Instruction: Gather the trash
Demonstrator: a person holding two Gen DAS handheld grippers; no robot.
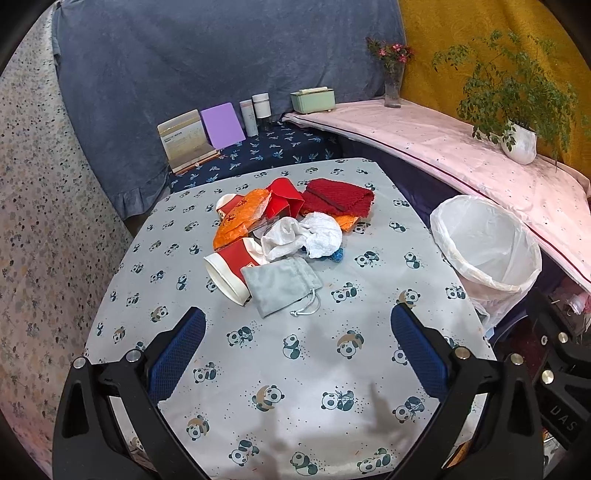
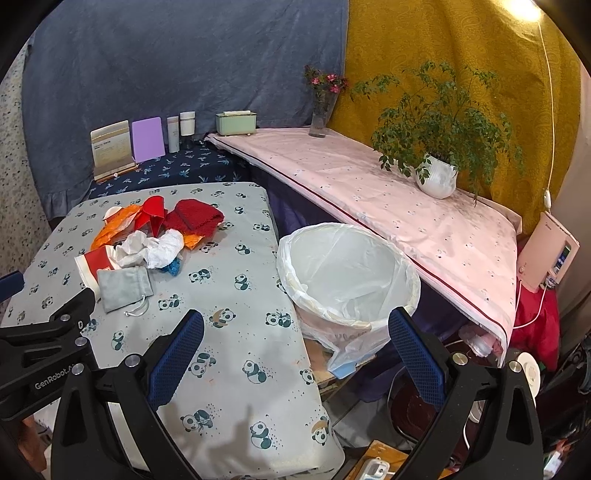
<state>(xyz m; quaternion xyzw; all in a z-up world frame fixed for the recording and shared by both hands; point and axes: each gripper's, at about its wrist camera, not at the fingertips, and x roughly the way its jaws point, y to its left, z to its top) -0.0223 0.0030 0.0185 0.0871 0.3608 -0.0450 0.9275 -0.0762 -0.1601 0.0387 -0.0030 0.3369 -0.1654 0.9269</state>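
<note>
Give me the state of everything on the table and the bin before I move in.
Left gripper: open, empty, above the table.
Right gripper: open, empty.
Bin: upright beside the table, lined, nothing visible inside.
Paper cup: on its side.
Grey pouch: flat, drawstring loose.
White tissue: crumpled.
Orange wrapper: crumpled.
Red cloth: folded.
Red carton: bent open.

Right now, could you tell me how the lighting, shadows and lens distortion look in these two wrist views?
Left wrist view: heavy fisheye bending, dark corners, and soft tool shadows fall on the panda tablecloth; the trash pile is sharp. Right wrist view: a bright lamp flares at the top right, the same curved edges appear, and the lined bin is evenly lit.
</note>
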